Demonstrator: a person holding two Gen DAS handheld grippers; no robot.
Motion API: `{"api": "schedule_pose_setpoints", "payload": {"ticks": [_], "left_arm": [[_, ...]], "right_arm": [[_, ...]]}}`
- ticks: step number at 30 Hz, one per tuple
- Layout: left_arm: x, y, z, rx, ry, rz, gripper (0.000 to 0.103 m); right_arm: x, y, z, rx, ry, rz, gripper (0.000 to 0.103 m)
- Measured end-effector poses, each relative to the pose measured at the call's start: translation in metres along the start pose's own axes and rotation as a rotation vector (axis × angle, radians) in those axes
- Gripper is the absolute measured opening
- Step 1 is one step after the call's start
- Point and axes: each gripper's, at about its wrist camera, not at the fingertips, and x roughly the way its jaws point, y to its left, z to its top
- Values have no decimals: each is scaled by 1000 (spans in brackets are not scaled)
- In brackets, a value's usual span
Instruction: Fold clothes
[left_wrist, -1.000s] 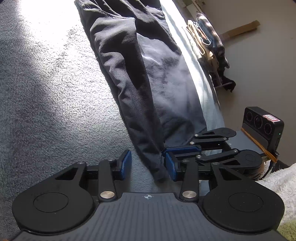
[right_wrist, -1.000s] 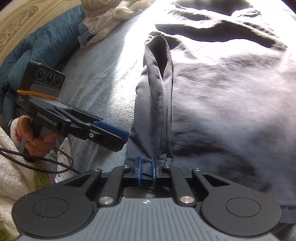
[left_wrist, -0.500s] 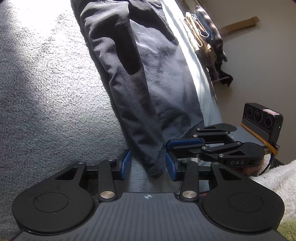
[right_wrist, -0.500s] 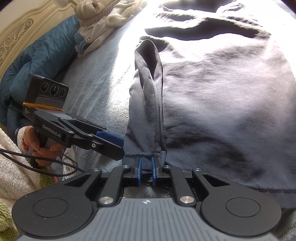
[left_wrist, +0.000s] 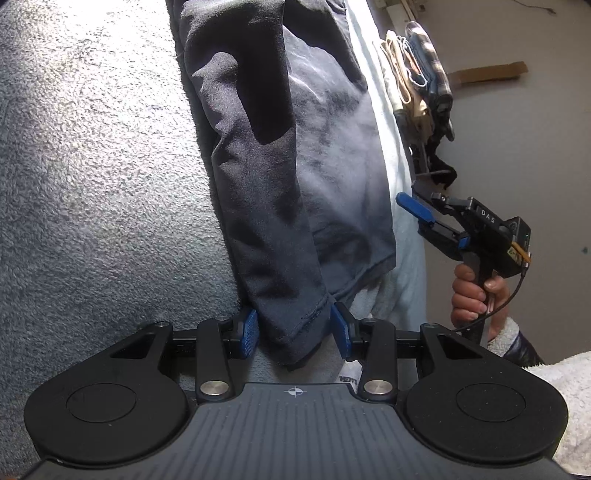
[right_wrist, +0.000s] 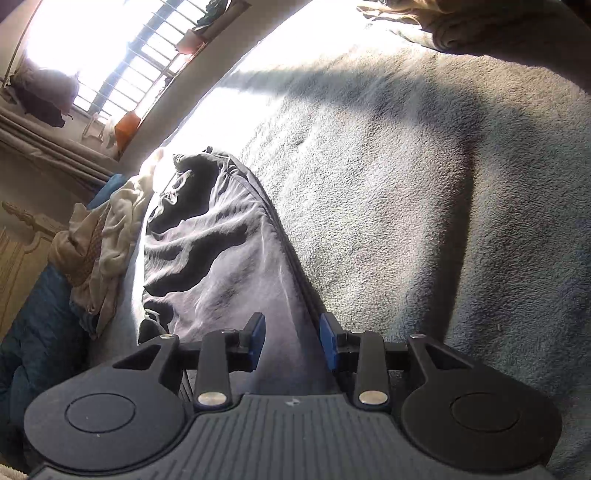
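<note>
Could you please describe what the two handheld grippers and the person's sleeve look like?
Both the left gripper and the right gripper are black pistol-grip tools with blue finger pads. The right one bears white "DAS" lettering and trails a thin black cable. The fluffy white sleeve covers the wrist.

Open grey blanket (left_wrist: 96, 192) left of the dark garment (left_wrist: 266, 177): wide, unobstructed. Garment's hem end lies between the spread fingers (left_wrist: 246, 332) of the left gripper (left_wrist: 293, 334). Right side tight: bed edge, then the right gripper (left_wrist: 415, 208) held off the bed, clothes pile (left_wrist: 417, 85) beyond. Rumpled cream cloth (right_wrist: 99, 243) crowds the garment's far side.
</note>
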Motion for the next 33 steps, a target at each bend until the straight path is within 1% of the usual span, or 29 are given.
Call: {"api": "schedule_pose_setpoints", "payload": {"ticks": [3, 6, 13, 14, 16, 17, 18, 19, 20, 23, 25, 28, 33], "left_arm": [[0, 1, 0, -8, 1, -5, 40], [-1, 3, -1, -21, -2, -8, 39], [3, 2, -2, -21, 8, 11, 31], [4, 2, -2, -21, 12, 13, 30], [6, 1, -2, -14, 17, 19, 30], [6, 0, -2, -10, 17, 23, 28], [6, -1, -2, -4, 16, 26, 24], [6, -1, -2, 2, 13, 26, 21], [5, -2, -2, 11, 10, 27, 16], [2, -9, -2, 58, -3, 22, 10], [-4, -15, -2, 93, -18, 2, 9], [-14, -20, 0, 116, -39, -23, 8], [-33, -27, 12, 113, -89, -37, 8]], "right_arm": [[11, -19, -3, 76, 46, 0, 40], [24, -27, -16, 95, 123, 13, 40], [29, -19, -34, 28, 203, 72, 39], [29, -17, -35, 19, 209, 76, 38], [29, -14, -39, -4, 225, 82, 30], [30, -12, -41, -20, 231, 80, 23], [30, -8, -42, -41, 231, 74, 17], [29, -5, -44, -61, 228, 75, 15], [27, -3, -45, -75, 221, 90, 10], [18, 6, -43, -106, 193, 149, 8], [12, 14, -39, -128, 177, 174, 8], [6, 25, -32, -144, 156, 206, 7], [4, 51, -11, -181, 138, 247, 7]]}}
